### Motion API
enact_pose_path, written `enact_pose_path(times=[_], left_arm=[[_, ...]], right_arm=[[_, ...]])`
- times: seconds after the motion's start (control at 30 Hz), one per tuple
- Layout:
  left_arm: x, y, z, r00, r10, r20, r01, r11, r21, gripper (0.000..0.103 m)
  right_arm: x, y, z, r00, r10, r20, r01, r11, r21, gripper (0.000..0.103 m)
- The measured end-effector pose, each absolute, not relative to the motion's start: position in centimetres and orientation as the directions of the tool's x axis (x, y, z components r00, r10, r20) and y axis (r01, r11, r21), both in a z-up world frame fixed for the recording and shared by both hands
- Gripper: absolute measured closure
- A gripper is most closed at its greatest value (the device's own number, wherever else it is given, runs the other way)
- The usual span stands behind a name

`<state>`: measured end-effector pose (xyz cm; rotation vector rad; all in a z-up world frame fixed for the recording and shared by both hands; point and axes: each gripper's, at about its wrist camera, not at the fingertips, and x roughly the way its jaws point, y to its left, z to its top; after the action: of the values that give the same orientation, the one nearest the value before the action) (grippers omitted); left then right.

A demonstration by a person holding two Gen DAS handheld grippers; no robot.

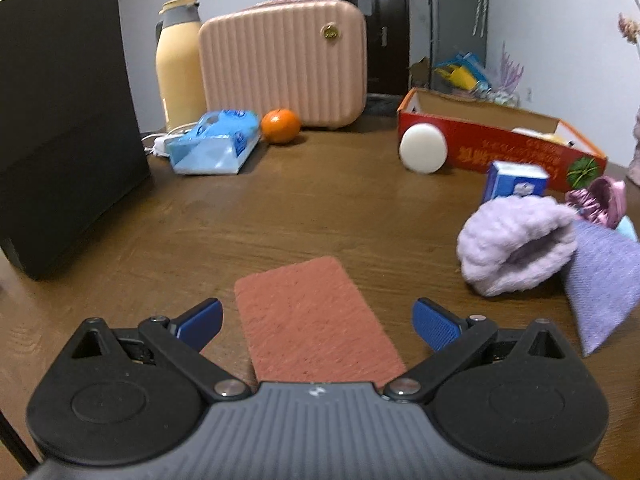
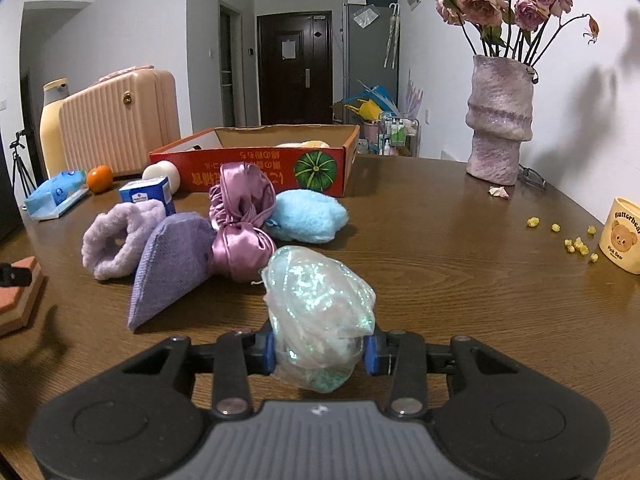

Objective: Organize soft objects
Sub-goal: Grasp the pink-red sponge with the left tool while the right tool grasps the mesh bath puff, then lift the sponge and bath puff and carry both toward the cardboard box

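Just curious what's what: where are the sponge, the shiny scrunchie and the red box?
Sponge [image 1: 316, 320]: left wrist view, middle of top face.
Shiny scrunchie [image 2: 320, 312]: right wrist view, its bulging front.
Red box [image 2: 248, 168]: right wrist view, front wall.

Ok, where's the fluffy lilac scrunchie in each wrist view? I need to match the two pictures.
Left wrist view: the fluffy lilac scrunchie lies at the right, beyond the open left gripper, against the purple cloth.
Right wrist view: it lies at the left, left of the same purple cloth, beyond the right gripper shut on an iridescent scrunchie.
Shared landmark: the red cardboard box behind it.
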<state>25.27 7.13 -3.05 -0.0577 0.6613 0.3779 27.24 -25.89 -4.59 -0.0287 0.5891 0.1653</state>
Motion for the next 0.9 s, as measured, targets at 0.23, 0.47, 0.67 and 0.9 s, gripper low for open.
enact_pose_path(times=[0.23, 0.47, 0.67, 0.9], left_arm=[[26.2, 7.6, -4.1, 0.672, 0.336, -0.660, -0.384, 0.920, 0.078, 0.000], [26.2, 7.4, -4.4, 0.673, 0.315, -0.669, -0.366, 0.928, 0.069, 0.006], [26.2, 7.6, -4.5, 0.679, 0.283, -0.677, -0.348, 0.936, 0.042, 0.020], [25.7, 7.2, -3.8, 0.719, 0.267, -0.641, -0.325, 0.945, 0.029, 0.021]], right_arm=[[27.2, -25.9, -4.6, 0.819, 0.149, -0.554, -0.164, 0.986, 0.023, 0.064], [27.2, -25.9, -4.6, 0.818, 0.145, -0.557, -0.159, 0.987, 0.024, 0.064], [27.3, -26.0, -4.7, 0.816, 0.141, -0.561, -0.153, 0.988, 0.024, 0.064], [27.5, -25.9, -4.8, 0.811, 0.138, -0.568, -0.151, 0.988, 0.024, 0.064]])
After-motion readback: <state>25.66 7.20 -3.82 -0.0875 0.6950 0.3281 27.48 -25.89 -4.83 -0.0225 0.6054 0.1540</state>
